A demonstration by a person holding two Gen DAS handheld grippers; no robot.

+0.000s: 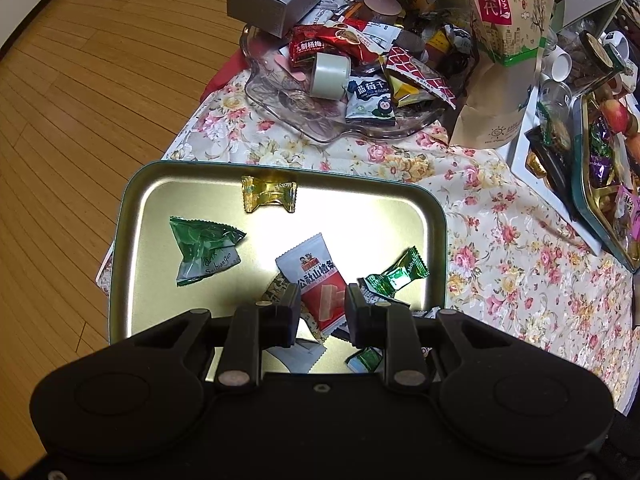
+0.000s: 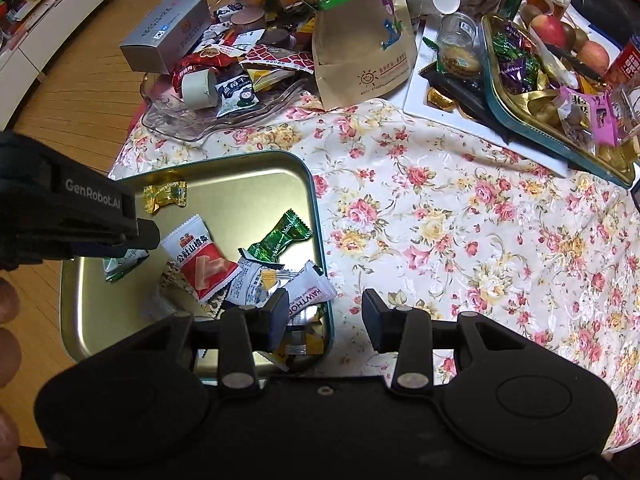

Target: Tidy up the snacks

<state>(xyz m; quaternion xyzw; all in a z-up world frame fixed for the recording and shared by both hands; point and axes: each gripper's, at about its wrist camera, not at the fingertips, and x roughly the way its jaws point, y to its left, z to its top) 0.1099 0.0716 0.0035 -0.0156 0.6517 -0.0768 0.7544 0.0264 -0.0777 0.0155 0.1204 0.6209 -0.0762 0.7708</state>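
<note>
Wrapped snacks (image 1: 316,280) lie in the tin tray (image 1: 132,208), glass dish (image 1: 280,108) behind.

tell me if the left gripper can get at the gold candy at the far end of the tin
Probably yes. The gold candy lies alone on the bare floor of the tin, nothing over it, and the left gripper hangs above the tin with jaws apart and empty.

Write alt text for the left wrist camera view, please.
The left gripper, jaws open and empty, hangs over a metal tin tray holding wrapped snacks, directly above a red-and-white hawthorn packet. Beyond, a floral tablecloth carries a cluttered glass dish.
</note>
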